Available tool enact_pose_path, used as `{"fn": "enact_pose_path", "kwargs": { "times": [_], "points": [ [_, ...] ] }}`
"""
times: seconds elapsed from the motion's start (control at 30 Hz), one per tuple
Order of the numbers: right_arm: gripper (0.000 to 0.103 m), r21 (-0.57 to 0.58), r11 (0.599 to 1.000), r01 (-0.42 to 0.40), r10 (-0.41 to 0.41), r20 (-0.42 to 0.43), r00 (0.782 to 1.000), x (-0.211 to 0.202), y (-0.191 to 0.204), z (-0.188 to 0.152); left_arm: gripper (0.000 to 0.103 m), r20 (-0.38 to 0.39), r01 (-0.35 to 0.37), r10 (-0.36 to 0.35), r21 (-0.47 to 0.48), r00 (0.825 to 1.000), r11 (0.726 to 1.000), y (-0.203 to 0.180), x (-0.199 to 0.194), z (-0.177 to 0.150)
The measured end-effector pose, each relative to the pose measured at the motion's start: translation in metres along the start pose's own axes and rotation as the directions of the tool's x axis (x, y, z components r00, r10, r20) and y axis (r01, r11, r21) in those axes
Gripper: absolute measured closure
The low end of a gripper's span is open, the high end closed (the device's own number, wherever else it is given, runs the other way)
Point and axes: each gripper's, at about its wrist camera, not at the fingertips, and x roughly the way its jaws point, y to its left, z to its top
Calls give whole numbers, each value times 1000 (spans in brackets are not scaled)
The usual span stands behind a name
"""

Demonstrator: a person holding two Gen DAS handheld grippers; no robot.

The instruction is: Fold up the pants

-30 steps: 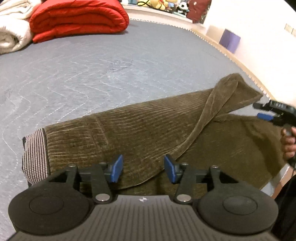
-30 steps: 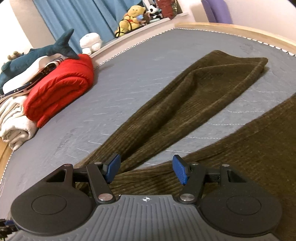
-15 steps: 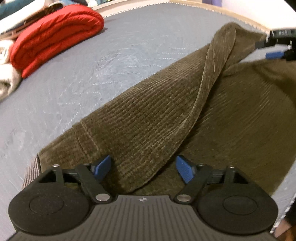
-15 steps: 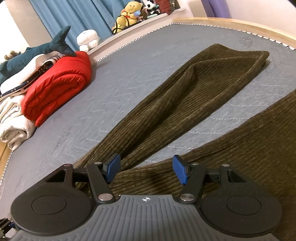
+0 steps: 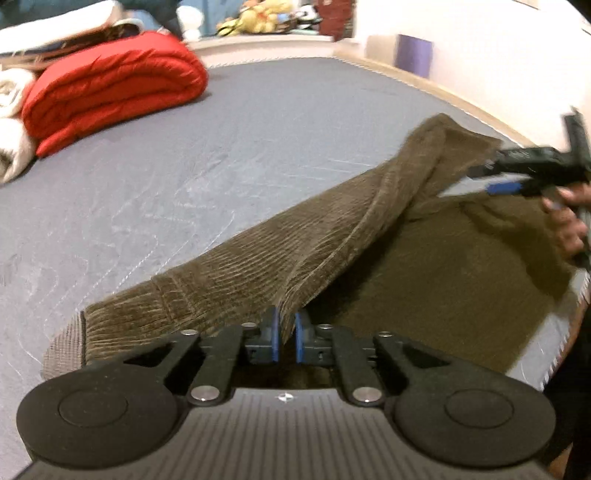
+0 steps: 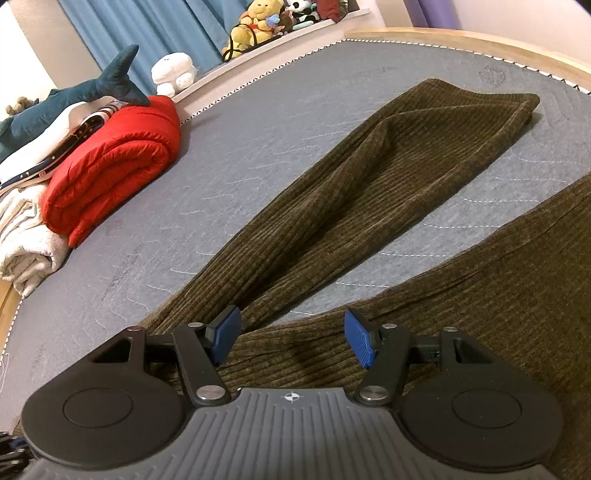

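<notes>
Olive corduroy pants point(image 5: 332, 236) lie spread on a grey mattress point(image 5: 221, 147). My left gripper point(image 5: 286, 332) is shut on a raised fold of the cloth near the waistband, whose striped lining point(image 5: 64, 347) shows at lower left. The pinched edge runs up toward the far leg end. In the right wrist view both legs of the pants point(image 6: 369, 192) fan out, with bare mattress between them. My right gripper point(image 6: 291, 339) hovers open just above the cloth where the legs meet, nothing between its pads. It also shows at the right of the left wrist view as the right gripper point(image 5: 491, 180), held by a hand point(image 5: 565, 221).
A folded red quilt point(image 6: 110, 166) and white blankets point(image 6: 26, 236) lie at the mattress's far left. A plush shark point(image 6: 74, 96) and soft toys point(image 6: 255, 22) sit on the ledge behind. A wooden bed rim point(image 6: 480, 40) borders the far side.
The left gripper's jaws spread wider, then closed on a fold of the pants, which now stands up from the mattress. The left view rolled and shifted. The right gripper kept still.
</notes>
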Motion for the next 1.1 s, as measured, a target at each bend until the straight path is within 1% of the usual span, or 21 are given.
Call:
{"fn": "enact_pose_path", "kwargs": {
  "times": [0.07, 0.13, 0.17, 0.2, 0.23, 0.27, 0.3, 0.33, 0.37, 0.4, 0.43, 0.5, 0.57, 0.63, 0.67, 0.73, 0.8, 0.87, 0.97, 1.03, 1.1],
  "points": [
    [39, -1, 1000, 0, 0, 6, 1000, -1, 0, 1, 103, -25, 13, -12, 39, 1000, 999, -3, -4, -6],
    [39, 2, 1000, -4, 4, 9, 1000, -1, 0, 1, 103, -93, 26, -20, 64, 995, 998, -2, 7, -11],
    [39, 3, 1000, -4, 4, 11, 1000, -1, 0, 1, 103, -122, 10, 1, 87, 993, 996, -4, 13, -15],
    [39, 4, 1000, -4, 4, 13, 1000, -2, 1, 1, 103, -145, -25, 40, 108, 989, 994, -5, 19, -17],
    [39, 4, 1000, -5, 5, 13, 1000, -1, 1, 2, 103, -155, -41, 57, 109, 986, 993, -4, 21, -18],
    [39, 6, 1000, -6, 6, 13, 1000, -1, 2, 2, 101, -151, -39, 53, 94, 987, 995, -1, 21, -17],
    [39, 7, 1000, -7, 6, 13, 1000, 0, 3, 2, 99, -128, -26, 34, 59, 991, 998, 4, 18, -14],
    [39, 8, 1000, -6, 6, 14, 1000, 0, 4, 3, 87, -97, -8, 9, 10, 995, 1000, 10, 13, -10],
    [39, 8, 1000, -6, 6, 14, 1000, 1, 5, 3, 68, -61, 11, -14, -48, 998, 999, 17, 7, -6],
    [39, 7, 1000, -7, 6, 14, 1000, 1, 5, 3, 62, -23, 26, -28, -109, 999, 994, 26, 2, -2],
    [39, 6, 1000, -7, 7, 14, 1000, 1, 6, 3, 59, 4, 30, -29, -161, 1000, 986, 33, -1, 1],
    [39, 2, 1000, -8, 8, 12, 1000, 2, 7, 2, 59, 11, 6, -4, -258, 1000, 966, 48, 2, 8],
    [39, -4, 1000, -9, 9, 6, 1000, 4, 7, 2, 59, -47, -49, 35, -332, 998, 942, 60, 12, 8],
    [39, -8, 1000, -5, 5, 2, 1000, 5, 8, 1, 61, -151, -115, 64, -357, 986, 927, 67, 26, 2],
    [39, -8, 1000, -3, 3, 0, 1000, 6, 7, 1, 63, -179, -140, 80, -352, 981, 925, 67, 31, 1],
    [39, -6, 1000, 0, 0, 0, 1000, 7, 6, 2, 63, -162, -162, 111, -349, 981, 923, 65, 27, 2],
    [39, -3, 1000, 2, -2, 5, 1000, 6, 5, 2, 63, -137, -161, 119, -358, 983, 920, 65, 21, 4],
    [39, -2, 1000, 3, -3, 14, 1000, 5, 5, 3, 63, -135, -158, 116, -368, 984, 916, 67, 22, 6],
    [39, -12, 1000, 4, -3, 27, 1000, 4, 7, 2, 63, -134, -143, 100, -367, 986, 919, 68, 22, 3],
    [39, -23, 1000, 8, -7, 32, 999, 4, 8, 0, 63, -106, -105, 70, -367, 992, 924, 66, 20, 4],
    [39, -24, 1000, 12, -11, 32, 999, 4, 8, 1, 62, -77, -39, 13, -353, 997, 935, 58, 19, 9]
  ]
}}
